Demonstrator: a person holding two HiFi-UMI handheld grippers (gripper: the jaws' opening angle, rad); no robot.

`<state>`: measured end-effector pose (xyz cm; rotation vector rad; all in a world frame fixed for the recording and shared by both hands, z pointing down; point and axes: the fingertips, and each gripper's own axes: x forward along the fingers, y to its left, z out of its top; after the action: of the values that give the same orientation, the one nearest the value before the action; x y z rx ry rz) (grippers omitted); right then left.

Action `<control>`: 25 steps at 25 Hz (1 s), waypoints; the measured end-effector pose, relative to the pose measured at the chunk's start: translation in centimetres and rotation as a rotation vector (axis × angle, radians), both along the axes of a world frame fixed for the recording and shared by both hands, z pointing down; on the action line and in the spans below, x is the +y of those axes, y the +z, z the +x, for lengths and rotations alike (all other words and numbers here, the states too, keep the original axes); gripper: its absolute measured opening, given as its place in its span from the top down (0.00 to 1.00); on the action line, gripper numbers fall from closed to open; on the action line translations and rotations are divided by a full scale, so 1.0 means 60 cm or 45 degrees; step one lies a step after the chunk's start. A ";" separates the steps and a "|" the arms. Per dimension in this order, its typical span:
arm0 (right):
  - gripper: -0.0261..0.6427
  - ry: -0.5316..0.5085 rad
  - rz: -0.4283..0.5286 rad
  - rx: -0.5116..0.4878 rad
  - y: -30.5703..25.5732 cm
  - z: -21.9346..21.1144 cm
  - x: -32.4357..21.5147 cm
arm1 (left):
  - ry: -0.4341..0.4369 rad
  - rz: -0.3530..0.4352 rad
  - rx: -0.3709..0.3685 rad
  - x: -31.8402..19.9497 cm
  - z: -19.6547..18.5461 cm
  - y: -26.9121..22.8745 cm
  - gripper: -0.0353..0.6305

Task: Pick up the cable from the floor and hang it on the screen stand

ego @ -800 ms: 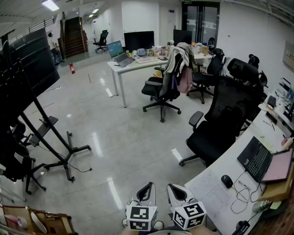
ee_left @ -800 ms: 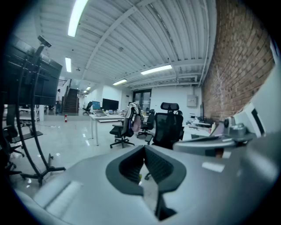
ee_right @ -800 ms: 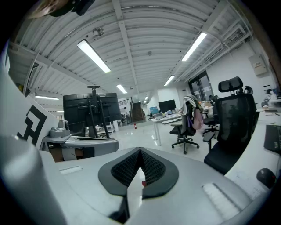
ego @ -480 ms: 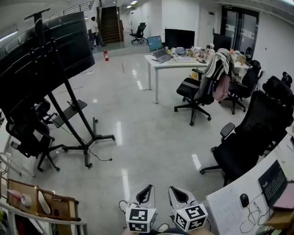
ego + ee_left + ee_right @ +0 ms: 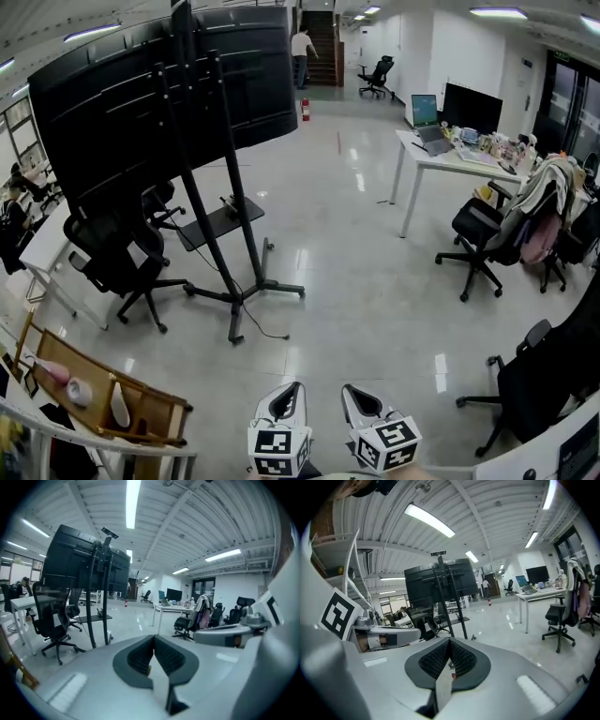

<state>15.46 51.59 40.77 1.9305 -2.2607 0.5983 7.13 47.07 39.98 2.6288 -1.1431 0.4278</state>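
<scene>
A thin dark cable (image 5: 270,332) lies on the floor, trailing from the near foot of the screen stand (image 5: 239,267). The stand carries a large black screen (image 5: 159,103). Well short of the stand's base, low in the head view, the left tongs (image 5: 289,397) and right tongs (image 5: 359,399) are held side by side, both closed with nothing between them. A black office chair (image 5: 120,258) stands just left of the stand. A white counter (image 5: 450,161) is well off to the stand's right.

Two tools, left tool (image 5: 291,394) and right tool (image 5: 354,396); one screen stand (image 5: 242,297); one cable (image 5: 268,329); one fire extinguisher (image 5: 305,109); one laptop (image 5: 426,110).
</scene>
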 end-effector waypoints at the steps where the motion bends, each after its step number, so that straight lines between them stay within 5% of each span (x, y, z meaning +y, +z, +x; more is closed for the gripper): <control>1: 0.96 -0.035 0.002 0.003 -0.004 -0.020 -0.038 | -0.031 0.000 0.000 -0.033 -0.022 -0.002 0.94; 13: 0.96 -0.300 -0.046 0.010 0.021 -0.187 -0.380 | -0.317 -0.017 -0.021 -0.347 -0.213 0.015 0.94; 25: 0.96 -0.564 -0.195 0.046 0.118 -0.185 -0.711 | -0.594 -0.181 -0.003 -0.632 -0.221 0.124 0.94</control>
<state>4.37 8.96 47.84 1.2995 -2.4242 0.6425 -6.11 9.18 47.42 2.1486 -1.6016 0.3957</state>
